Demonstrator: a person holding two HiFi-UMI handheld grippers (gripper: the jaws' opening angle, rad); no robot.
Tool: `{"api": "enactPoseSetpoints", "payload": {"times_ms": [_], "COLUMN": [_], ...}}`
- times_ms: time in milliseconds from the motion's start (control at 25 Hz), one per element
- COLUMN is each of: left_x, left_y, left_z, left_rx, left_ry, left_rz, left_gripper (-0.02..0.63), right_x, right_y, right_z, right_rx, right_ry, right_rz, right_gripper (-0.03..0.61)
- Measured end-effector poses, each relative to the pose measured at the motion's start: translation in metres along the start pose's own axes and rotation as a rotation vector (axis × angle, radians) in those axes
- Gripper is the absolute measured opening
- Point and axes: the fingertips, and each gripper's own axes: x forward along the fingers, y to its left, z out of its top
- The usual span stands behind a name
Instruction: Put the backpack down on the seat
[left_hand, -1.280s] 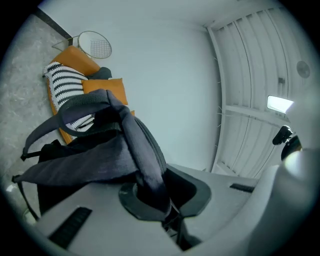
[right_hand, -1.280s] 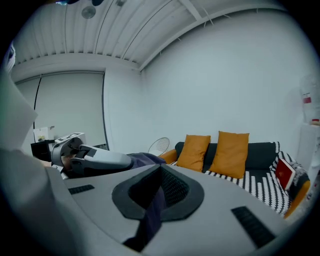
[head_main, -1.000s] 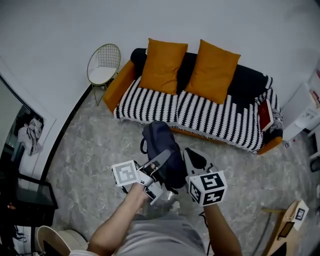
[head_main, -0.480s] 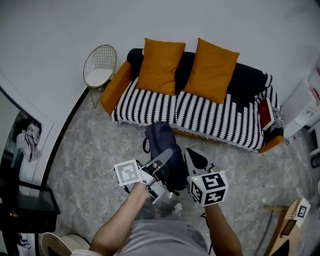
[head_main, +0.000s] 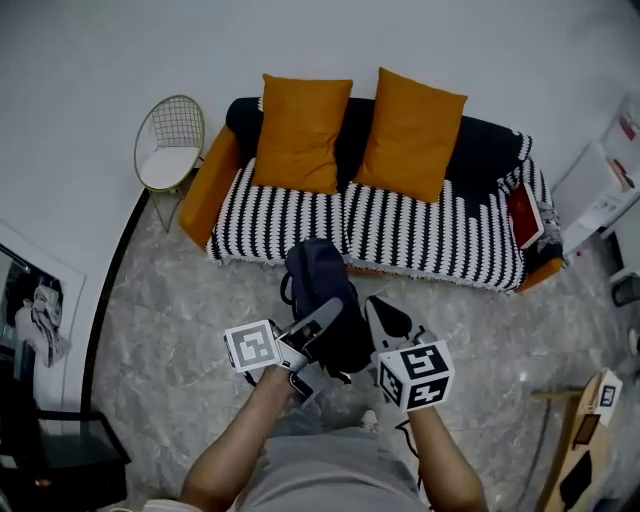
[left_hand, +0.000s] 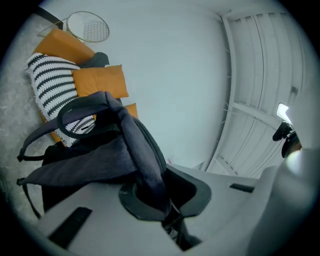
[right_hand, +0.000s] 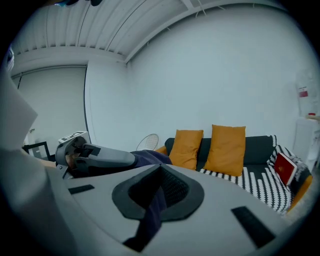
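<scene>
Since a second ago, the backpack (head_main: 318, 285) has been brought nearer to the sofa (head_main: 440, 235). Its top is now seen overlapping the front edge of the sofa's striped seat in the head view. The wire chair (head_main: 170, 145) beside the sofa's arm has slid toward the edge of that view.

The backpack is held up in front of the sofa, above the marbled floor (head_main: 180, 320). It has not yet been set on the seat.

The left gripper (head_main: 322, 320) is carried on the near side of the backpack, away from the sofa. Its jaws are closed on a dark shoulder strap (left_hand: 145, 165), and the bag's body and top loop are seen hanging beyond them. The right gripper (head_main: 385, 315) is held just beside the left one, and its jaws are closed on another dark strip of the bag (right_hand: 152, 210).

An orange cushion (head_main: 300, 130) and a second orange cushion (head_main: 410, 130) are propped against the sofa's dark backrest. A red flat item (head_main: 524, 212) is lying at the end of the sofa farthest from the wire chair; any print on it is too small to be read. Black-and-white square markers are carried on each gripper's cube, and no lettering can be made out on the backpack.
</scene>
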Motion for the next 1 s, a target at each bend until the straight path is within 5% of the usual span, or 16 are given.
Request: {"api": "enactPoseSetpoints", "payload": {"times_ms": [240,440,600,1000], "left_x": [-0.014,-0.024,-0.034,-0.021], "left_y": [0.021,0.022,0.032,0.058], "left_z": [0.054,0.096,0.125,0.161], "left_rx": [0.092,0.040,0.078,0.021], "left_ry": [0.077,0.084,0.114,0.105], "left_rz": [0.018,-0.026,-0.018,-0.023], "left_gripper": [0.012,0.012,0.012,0.012], "right_x": [0.050,0.080,0.104,0.142], "right_y": [0.021,0.037,0.053,0.043], "right_z": [0.014,0.029,0.037,0.039], "right_rx": [-0.003,-0.006,-0.005,-0.017], "right_ry": [0.021,0.009,0.007,0.033], "right_rz": [-0.037,-0.065,-0.079,-0.090], "right_gripper": [0.002,0.002,0.002,0.002]}}
